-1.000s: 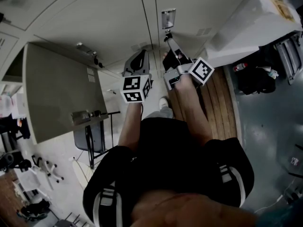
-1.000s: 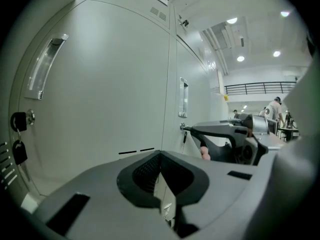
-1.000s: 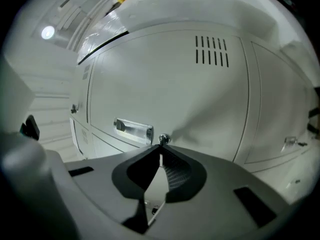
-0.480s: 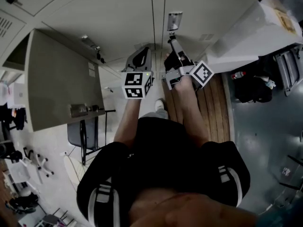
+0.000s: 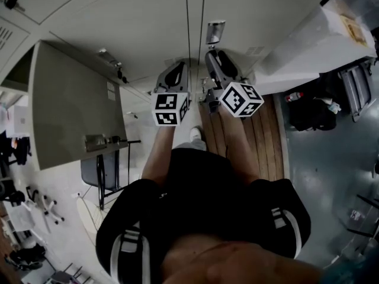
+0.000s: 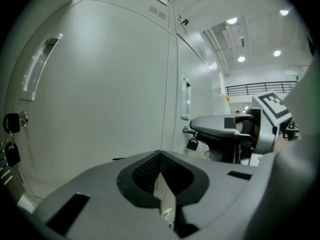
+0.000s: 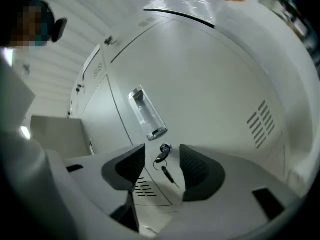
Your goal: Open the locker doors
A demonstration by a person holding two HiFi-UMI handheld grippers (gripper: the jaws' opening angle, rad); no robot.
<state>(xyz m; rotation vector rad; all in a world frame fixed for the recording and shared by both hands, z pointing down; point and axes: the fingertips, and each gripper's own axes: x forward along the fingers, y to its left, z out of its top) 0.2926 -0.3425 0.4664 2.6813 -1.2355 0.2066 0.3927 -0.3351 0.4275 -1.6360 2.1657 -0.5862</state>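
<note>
While the head view takes in the left gripper [image 5: 176,71] and the right gripper [image 5: 217,58] held side by side before a bank of pale grey lockers, only the right gripper view shows what lies ahead of the right one. A key [image 7: 163,150] sits in the lock of a closed locker door [image 7: 210,84], and a second key [image 7: 168,174] dangles from its ring. The right gripper's jaws have just been opening and stand wide apart, with the key between them and neither pad touching it. Just above the lock sits a recessed metal handle [image 7: 146,114], and vent slots [image 7: 261,123] are cut into the door off to the right.

Only the left gripper view shows that the left gripper's jaws are together with nothing between them. It points at the neighbouring door [image 6: 100,94], also closed, plain and smooth, with a long handle [image 6: 40,66] near its left edge.

Only the head view shows a third locker door [image 5: 74,105] at the left, swung wide open and well apart from both grippers.
</note>
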